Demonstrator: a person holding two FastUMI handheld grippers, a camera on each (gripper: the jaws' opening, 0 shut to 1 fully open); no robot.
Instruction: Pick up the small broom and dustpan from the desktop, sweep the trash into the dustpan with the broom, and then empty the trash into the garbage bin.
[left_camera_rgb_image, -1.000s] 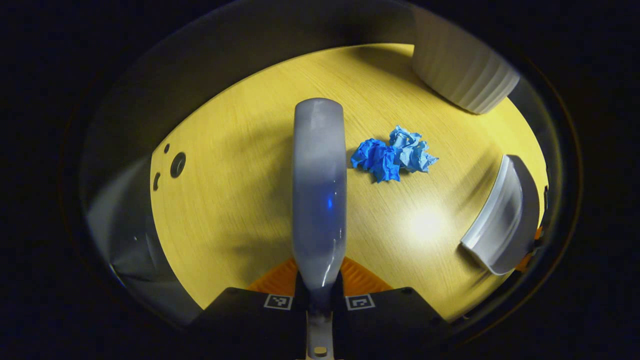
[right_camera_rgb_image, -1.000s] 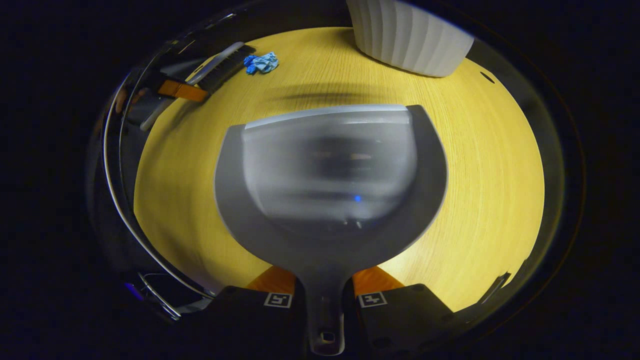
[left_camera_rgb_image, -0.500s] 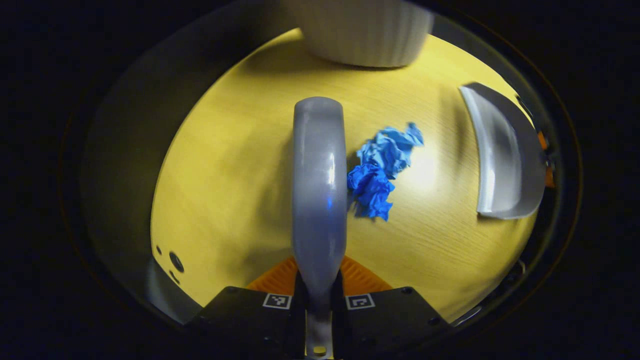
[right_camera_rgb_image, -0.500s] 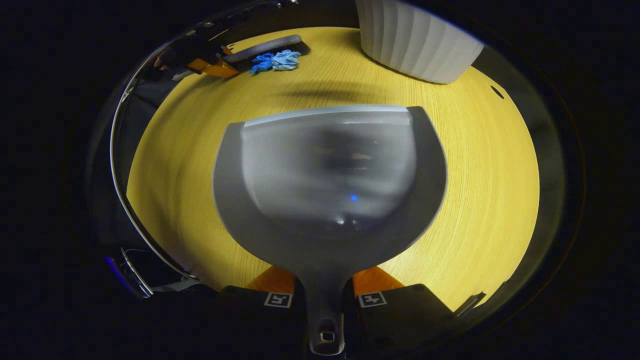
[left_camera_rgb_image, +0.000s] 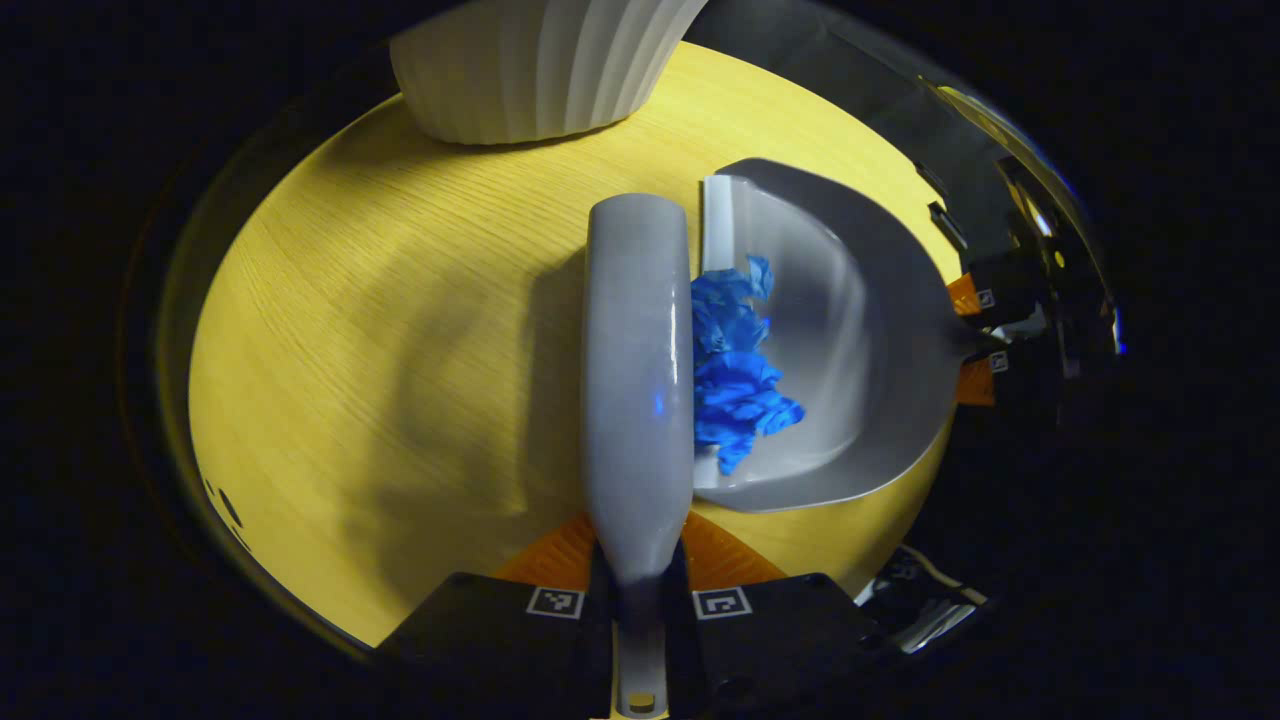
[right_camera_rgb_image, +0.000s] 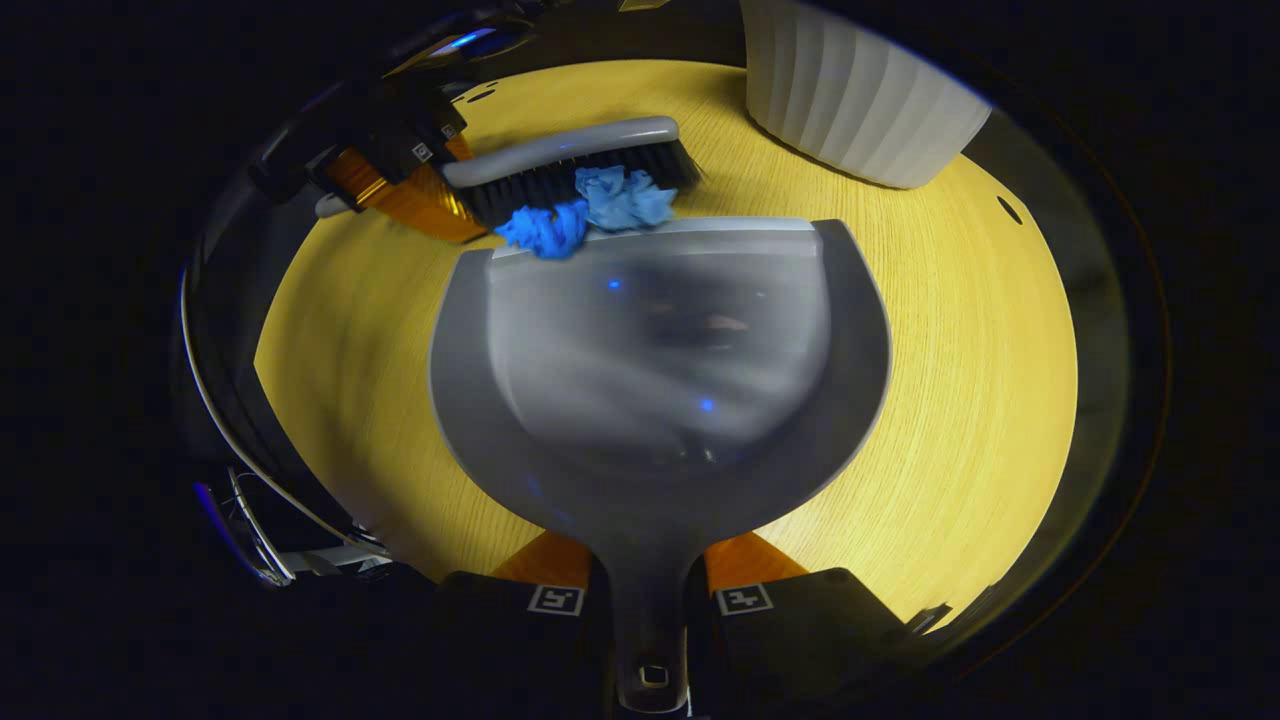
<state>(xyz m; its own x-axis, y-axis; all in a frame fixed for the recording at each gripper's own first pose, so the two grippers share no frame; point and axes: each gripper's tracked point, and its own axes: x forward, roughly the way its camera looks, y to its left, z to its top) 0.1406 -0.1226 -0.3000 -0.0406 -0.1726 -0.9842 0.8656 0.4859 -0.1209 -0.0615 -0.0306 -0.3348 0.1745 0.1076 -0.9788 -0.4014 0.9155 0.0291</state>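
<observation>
Change: half a second ago the dustpan (left_camera_rgb_image: 850, 340) lay well apart from the paper; now its front lip touches the wads, and the broom (left_camera_rgb_image: 638, 370) presses them from the other side.
Meaning: the sweep looks nearly done — the wads sit on the lip, partly inside the pan; tipping into the bin comes after.
Left hand-held gripper (left_camera_rgb_image: 637, 575): pinching the broom handle.
Right hand-held gripper (right_camera_rgb_image: 650, 590): pinching the dustpan handle.
Trash: crumpled blue paper (right_camera_rgb_image: 585, 212), between the black bristles and the pan's edge on the yellow tabletop (right_camera_rgb_image: 980, 340).
Bin: white ribbed bin (right_camera_rgb_image: 860, 100), standing on the tabletop just beyond the dustpan.
Count: two wads — one darker, one paler; one broom, one dustpan, one bin, two hand-held grippers.
</observation>
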